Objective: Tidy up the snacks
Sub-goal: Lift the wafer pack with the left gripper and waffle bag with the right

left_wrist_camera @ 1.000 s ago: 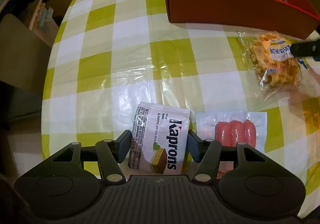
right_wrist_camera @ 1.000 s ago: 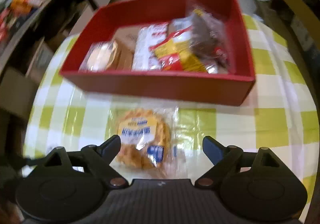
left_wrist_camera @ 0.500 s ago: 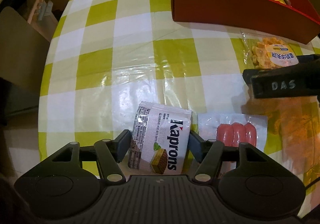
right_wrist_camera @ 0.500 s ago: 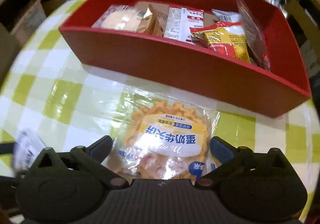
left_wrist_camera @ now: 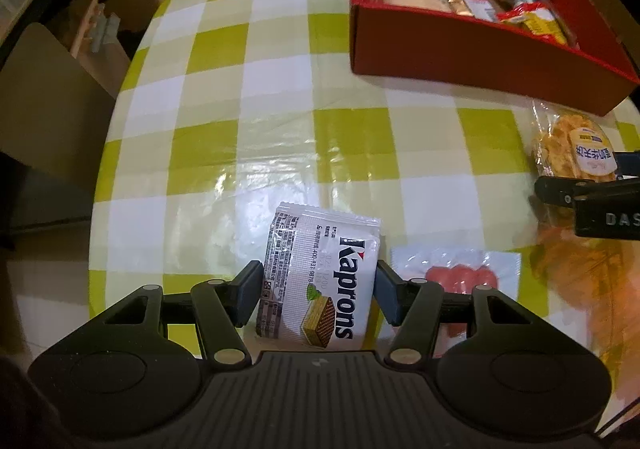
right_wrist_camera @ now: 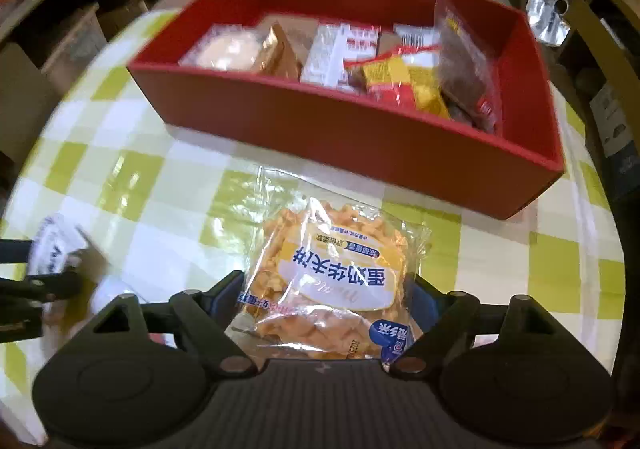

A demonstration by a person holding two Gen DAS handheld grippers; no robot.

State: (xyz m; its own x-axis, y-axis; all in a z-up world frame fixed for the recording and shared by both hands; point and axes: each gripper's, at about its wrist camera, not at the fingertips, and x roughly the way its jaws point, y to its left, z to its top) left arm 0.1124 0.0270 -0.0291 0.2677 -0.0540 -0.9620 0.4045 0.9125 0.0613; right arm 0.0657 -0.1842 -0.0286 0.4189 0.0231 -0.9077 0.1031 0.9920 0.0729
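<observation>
Warm, dim indoor light leaves white glare on the glossy worktop [left_wrist_camera: 256,177], dark vignetted corners and strong fisheye bending at the edges, with motion blur smearing the right wrist view's left side.

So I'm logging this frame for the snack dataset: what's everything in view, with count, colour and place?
Kaprons wafer pack: 1, white, on the table between the left fingers.
Egg crisp pack: 1, clear with orange-yellow crisps, between the right fingers.
Sausage pack: 1, clear with pink sausages, right of the wafers.
Red box: 1, far side of the table, holding several mixed snack packs.
Tablecloth: 1, green and white check.
Left gripper: black, closed on the wafers.
Right gripper: black, closed on the crisps.
</observation>
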